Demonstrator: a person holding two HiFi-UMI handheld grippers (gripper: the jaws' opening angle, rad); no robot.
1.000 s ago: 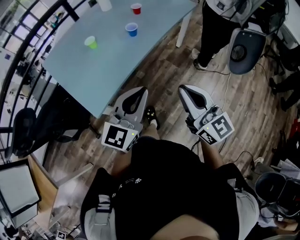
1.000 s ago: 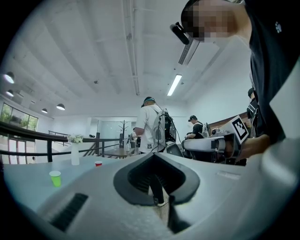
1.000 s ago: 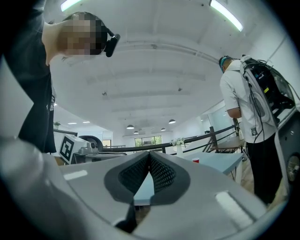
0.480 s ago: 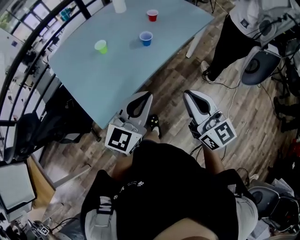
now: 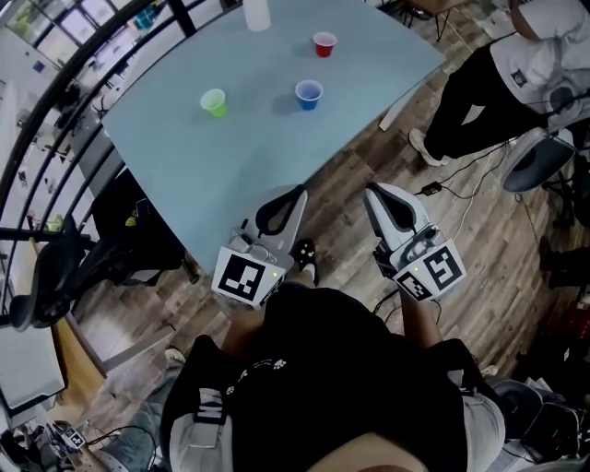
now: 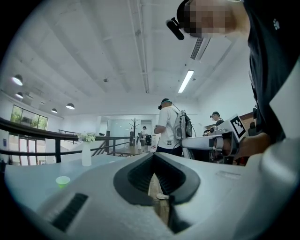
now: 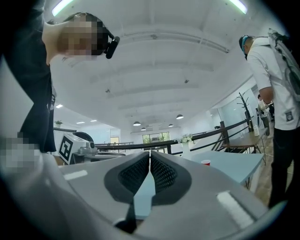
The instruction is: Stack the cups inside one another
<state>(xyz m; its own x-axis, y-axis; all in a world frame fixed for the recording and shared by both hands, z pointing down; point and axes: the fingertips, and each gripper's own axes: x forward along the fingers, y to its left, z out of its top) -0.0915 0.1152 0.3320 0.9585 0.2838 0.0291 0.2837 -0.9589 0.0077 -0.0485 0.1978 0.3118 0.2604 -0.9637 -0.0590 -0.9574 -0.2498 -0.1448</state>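
Observation:
Three small cups stand upright and apart on the pale blue table [image 5: 230, 175]: a green cup [image 5: 214, 101], a blue cup [image 5: 308, 94] and a red cup [image 5: 324, 44]. My left gripper [image 5: 283, 205] and right gripper [image 5: 381, 196] are held side by side over the wooden floor, short of the table's near edge. Both are shut with nothing in them. In the left gripper view the jaws [image 6: 153, 161] meet and the green cup [image 6: 63, 181] shows far off at the left. The right gripper view shows closed jaws [image 7: 149, 157] and the red cup [image 7: 205, 162] beyond them.
A white vase [image 5: 257, 14] stands at the table's far edge. A person in dark trousers [image 5: 479, 83] stands by the table's right corner, next to an office chair [image 5: 546, 159]. A black chair [image 5: 51, 277] and a railing [image 5: 55, 120] lie to the left.
The table and cups have slid lower and nearer in the head view as I walk toward them. Both grippers keep their side-by-side pose and stay shut.

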